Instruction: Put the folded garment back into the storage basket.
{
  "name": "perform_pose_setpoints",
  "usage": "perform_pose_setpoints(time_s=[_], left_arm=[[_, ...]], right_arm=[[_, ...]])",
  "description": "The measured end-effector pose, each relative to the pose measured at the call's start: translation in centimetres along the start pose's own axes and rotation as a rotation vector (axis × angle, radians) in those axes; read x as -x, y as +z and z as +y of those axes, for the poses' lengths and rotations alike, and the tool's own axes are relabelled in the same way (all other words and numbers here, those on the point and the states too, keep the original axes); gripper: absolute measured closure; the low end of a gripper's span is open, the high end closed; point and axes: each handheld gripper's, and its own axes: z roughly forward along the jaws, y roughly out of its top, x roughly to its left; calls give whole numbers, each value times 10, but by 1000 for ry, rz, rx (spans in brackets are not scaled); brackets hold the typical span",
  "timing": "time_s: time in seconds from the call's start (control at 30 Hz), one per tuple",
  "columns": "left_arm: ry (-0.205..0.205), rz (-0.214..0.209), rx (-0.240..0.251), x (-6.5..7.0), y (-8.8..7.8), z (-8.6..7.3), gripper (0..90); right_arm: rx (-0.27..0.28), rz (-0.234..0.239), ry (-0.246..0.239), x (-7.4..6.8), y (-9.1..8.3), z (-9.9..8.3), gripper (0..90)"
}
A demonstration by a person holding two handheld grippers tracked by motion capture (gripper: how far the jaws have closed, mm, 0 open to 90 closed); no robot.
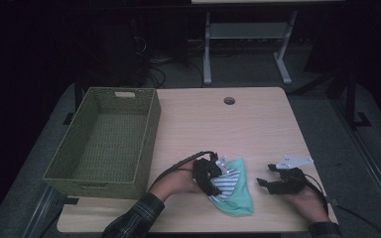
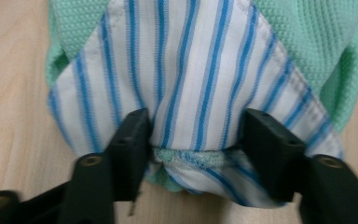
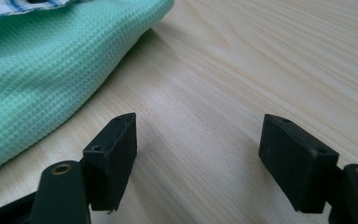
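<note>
A folded bundle of cloth lies near the table's front edge, a mint green waffle cloth with a blue-and-white striped cloth on top. My left gripper comes at it from the left. In the left gripper view its jaws sit on both sides of a bunched fold of the striped cloth, pads touching it, with the green cloth behind. My right gripper rests on the table just right of the bundle. Its jaws stand open over bare wood, the green cloth off to their left.
A green woven basket with nothing in it stands along the table's left side. A round cable hole is near the far edge. The light wooden tabletop stretches between the basket and the right edge. Desk legs stand beyond.
</note>
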Motion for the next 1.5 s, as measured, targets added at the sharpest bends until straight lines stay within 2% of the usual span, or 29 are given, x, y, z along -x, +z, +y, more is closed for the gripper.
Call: perform_pose_setpoints(time_s=[0.2, 0.3, 0.43, 0.47, 0.6, 0.67, 0.73, 0.77, 1.13, 1.3, 1.5], left_arm=[[-13, -13, -6, 2, -2, 1, 682], [-32, -21, -5, 2, -2, 0, 713], [-62, -34, 10, -1, -4, -2, 728], [-82, -34, 12, -1, -5, -2, 729], [-116, -21, 18, -4, -14, -2, 732], [-139, -21, 41, -5, -20, -3, 733], [-142, -19, 52, -6, -27, -3, 733], [-163, -20, 69, -5, -31, -3, 733], [-178, 7, 107, -9, -61, -4, 733], [-172, 20, 120, -11, -79, -3, 732], [-187, 39, 135, -15, -102, -3, 732]], right_arm=[[1, -1, -1, 0, 0, 0, 274], [1, 0, 3, 0, 0, 0, 274], [0, 0, -1, 0, 0, 0, 269], [-1, 2, 0, 0, 0, 0, 259], [-13, -9, 10, 0, 1, 1, 200], [-14, -11, 12, 0, 1, 1, 190], [-15, -12, 14, 0, 1, 1, 185], [-15, -13, 14, 0, 1, 1, 183], [-19, -21, 26, 0, 1, 1, 163], [-20, -25, 26, 0, 2, 1, 153], [-25, -31, 25, 1, 2, 1, 140]])
